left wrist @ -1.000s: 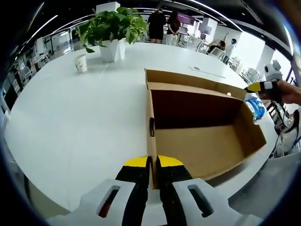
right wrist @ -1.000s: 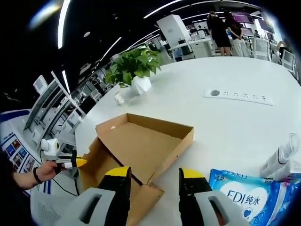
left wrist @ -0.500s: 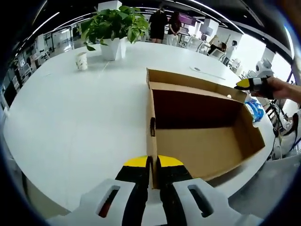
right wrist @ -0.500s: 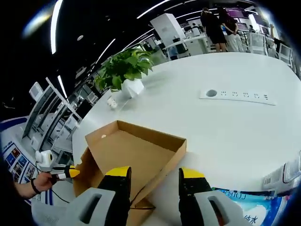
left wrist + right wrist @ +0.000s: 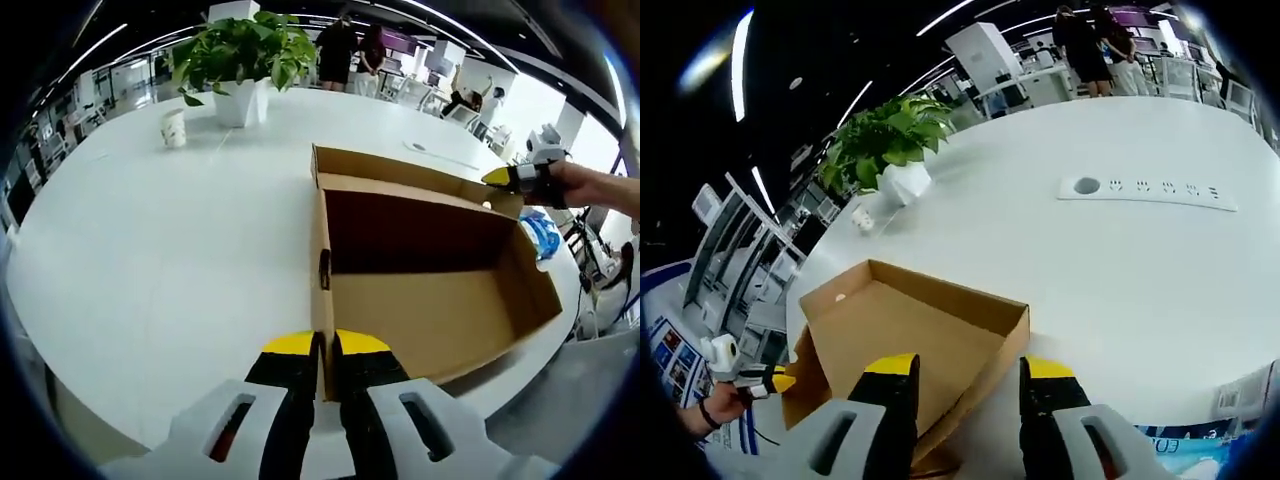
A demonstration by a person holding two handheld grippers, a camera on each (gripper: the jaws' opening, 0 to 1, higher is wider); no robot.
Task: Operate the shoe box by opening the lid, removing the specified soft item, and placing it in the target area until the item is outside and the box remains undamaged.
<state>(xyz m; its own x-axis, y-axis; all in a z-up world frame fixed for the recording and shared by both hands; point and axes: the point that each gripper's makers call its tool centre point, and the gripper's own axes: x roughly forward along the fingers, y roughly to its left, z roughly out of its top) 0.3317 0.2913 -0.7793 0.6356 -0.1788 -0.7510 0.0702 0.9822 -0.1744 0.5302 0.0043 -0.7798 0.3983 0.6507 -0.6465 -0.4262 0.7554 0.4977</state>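
On the worktop (image 5: 150, 260):
Left hand-held gripper (image 5: 326, 352): clamps box (image 5: 430, 300) wall, 6 o'clock.
Right hand-held gripper (image 5: 967, 372): jaws apart, empty.
Risk: tugging could tear cardboard.

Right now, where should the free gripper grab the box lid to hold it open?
Probably the lid's raised far rim, coming from above with one jaw on each side. The thin wall stands up, and the right gripper, open, hovers there.
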